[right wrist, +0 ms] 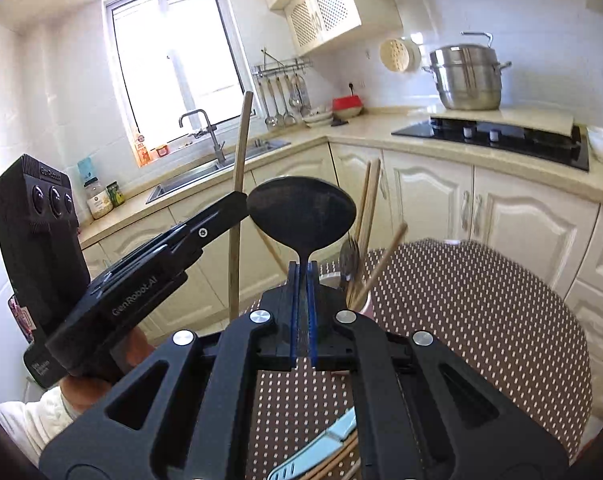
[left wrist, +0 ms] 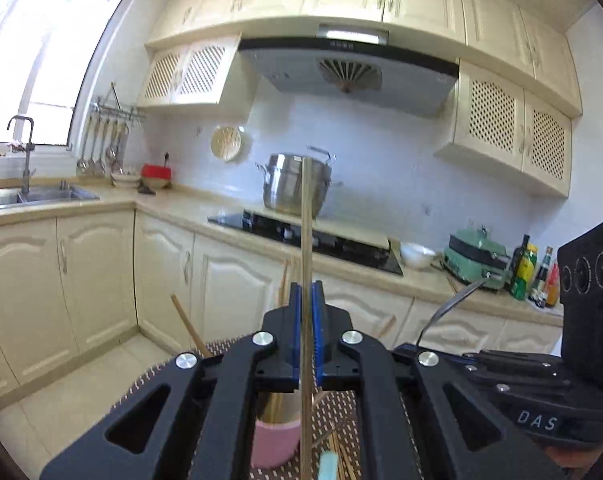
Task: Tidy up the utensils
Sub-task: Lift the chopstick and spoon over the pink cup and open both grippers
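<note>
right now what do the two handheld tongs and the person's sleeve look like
Both are matte black plastic tongs, left and right, with blue ribbed pads, silver round pivot bolts and triangular cut-outs in the arms. Each carries a black boxy module with three round lenses; white lettering reads GenRobot.AI. The sleeve is white, fuzzy knit.

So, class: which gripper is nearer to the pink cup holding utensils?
Left, though only by a little. The left gripper, shut on a chopstick, hangs just above the pink cup. The right gripper, shut on a spoon, sits beside it, off to one side.
</note>
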Motion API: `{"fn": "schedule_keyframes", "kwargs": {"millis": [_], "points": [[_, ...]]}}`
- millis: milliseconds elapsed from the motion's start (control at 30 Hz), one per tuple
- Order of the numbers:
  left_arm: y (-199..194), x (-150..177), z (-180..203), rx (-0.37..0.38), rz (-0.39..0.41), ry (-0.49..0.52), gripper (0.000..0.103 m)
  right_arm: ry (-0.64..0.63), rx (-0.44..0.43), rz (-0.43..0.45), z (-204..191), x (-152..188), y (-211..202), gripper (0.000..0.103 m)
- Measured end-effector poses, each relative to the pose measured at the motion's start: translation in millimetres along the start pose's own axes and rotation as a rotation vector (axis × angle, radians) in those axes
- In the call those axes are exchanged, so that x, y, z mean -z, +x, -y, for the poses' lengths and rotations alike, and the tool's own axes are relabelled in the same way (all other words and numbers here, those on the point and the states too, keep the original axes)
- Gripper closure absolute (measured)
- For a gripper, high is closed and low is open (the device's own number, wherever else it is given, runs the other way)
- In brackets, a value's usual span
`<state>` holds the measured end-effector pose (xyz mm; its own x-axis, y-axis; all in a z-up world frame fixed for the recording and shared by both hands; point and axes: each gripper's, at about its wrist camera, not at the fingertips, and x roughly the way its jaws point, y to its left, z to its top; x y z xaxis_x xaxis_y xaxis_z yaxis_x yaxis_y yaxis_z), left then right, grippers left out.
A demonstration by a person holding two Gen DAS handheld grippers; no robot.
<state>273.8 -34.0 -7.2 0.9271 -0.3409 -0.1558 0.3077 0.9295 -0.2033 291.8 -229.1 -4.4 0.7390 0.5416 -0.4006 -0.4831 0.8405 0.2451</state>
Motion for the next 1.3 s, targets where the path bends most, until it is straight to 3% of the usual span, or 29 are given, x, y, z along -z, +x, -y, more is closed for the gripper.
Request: {"fn": "schedule_keyframes", "kwargs": {"millis": [300,467,867,1200,1300], "points": [[11.0,-19.1,-8.0,-0.073,0.243,-0.015,0.098,-0.042,0.033,0.02,2.5,-24.2,25.5,0.099],[21.9,-16.0,-6.9,-0.099,0.335,-0.006,0.098,-0.042,0.045,0.006,10.8,-20.9,37.5,0.099],[52.7,24.5,-18.8,-0.086,0.245,-0.03,0.098,-0.042,0.043,-0.045,19.5,-8.5,56.9,0.099],[49.9,59.5,-17.5,-0.097,0.105,0.047,0.098,-0.058,0.034,-0.085,11.1,1.9,67.1,0.099],[50.1,67.1,-24.6,-0.077,0.045,0.02,0.097,-0.057,0.037,-0.101,10.2,5.3,70.2,0.099]]}}
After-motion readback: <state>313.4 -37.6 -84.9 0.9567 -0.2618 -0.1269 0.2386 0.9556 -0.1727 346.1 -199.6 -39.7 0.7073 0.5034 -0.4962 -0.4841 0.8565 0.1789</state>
